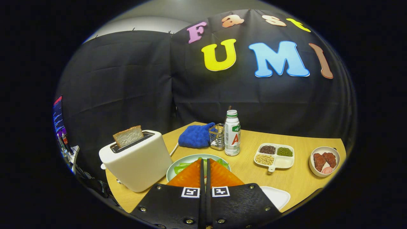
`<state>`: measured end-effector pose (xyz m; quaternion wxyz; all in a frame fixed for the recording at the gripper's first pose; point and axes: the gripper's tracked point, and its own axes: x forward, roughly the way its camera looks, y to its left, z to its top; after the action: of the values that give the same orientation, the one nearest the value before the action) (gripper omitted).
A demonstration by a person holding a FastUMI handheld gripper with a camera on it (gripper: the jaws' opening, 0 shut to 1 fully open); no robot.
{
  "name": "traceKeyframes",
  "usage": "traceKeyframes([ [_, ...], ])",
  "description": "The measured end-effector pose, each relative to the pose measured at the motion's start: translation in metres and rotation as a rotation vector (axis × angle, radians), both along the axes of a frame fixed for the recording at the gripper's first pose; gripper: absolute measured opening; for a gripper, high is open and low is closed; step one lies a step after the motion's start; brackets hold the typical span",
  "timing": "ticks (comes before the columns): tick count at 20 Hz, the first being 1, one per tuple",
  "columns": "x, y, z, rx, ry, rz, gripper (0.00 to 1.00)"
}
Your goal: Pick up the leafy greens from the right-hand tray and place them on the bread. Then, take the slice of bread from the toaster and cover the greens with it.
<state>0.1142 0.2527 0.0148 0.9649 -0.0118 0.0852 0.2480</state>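
My gripper (pixel 203 161) is shut, its fingers pressed together with only a thin slit between them. The fingertips hang over a pale green plate (pixel 171 171) that holds leafy greens (pixel 180 166). The greens show on both sides of the fingers, which hide the middle of the plate. I cannot tell whether bread lies under the greens. A white toaster (pixel 136 160) stands just left of the plate, and a slice of bread (pixel 128 136) sticks up out of its slot. A white tray (pixel 277 196) lies right of the fingers, and its visible part is bare.
Beyond the plate stand a white bottle (pixel 232 133), a small wire basket (pixel 217 137) and a blue mitt (pixel 195 135). To the right are a divided white dish of beans and grains (pixel 275 156) and a bowl of meat pieces (pixel 324 160). The wooden table (pixel 305 140) ends at the black cloth wall.
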Motion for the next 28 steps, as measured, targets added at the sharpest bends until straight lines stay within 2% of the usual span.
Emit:
traceKeyframes([
  [5, 0.035, 0.027, -0.029, -0.024, 0.015, -0.015, 0.00],
  [10, 0.043, 0.032, -0.063, -0.082, 0.074, -0.046, 0.00],
  [11, 0.042, 0.030, -0.066, -0.091, 0.076, -0.052, 0.01],
  [12, 0.041, 0.030, -0.066, -0.083, 0.078, -0.050, 0.09],
  [16, 0.023, 0.029, -0.054, -0.040, 0.057, -0.040, 0.18],
  [18, 0.016, 0.028, -0.045, -0.068, 0.018, -0.046, 0.18],
  [20, 0.017, 0.026, -0.046, -0.113, -0.005, -0.058, 0.28],
  [22, 0.017, 0.025, -0.052, -0.123, 0.007, -0.072, 0.27],
  [24, 0.011, 0.032, -0.051, -0.066, 0.025, -0.062, 0.30],
  [28, -0.018, 0.046, -0.034, -0.004, -0.038, -0.107, 0.30],
])
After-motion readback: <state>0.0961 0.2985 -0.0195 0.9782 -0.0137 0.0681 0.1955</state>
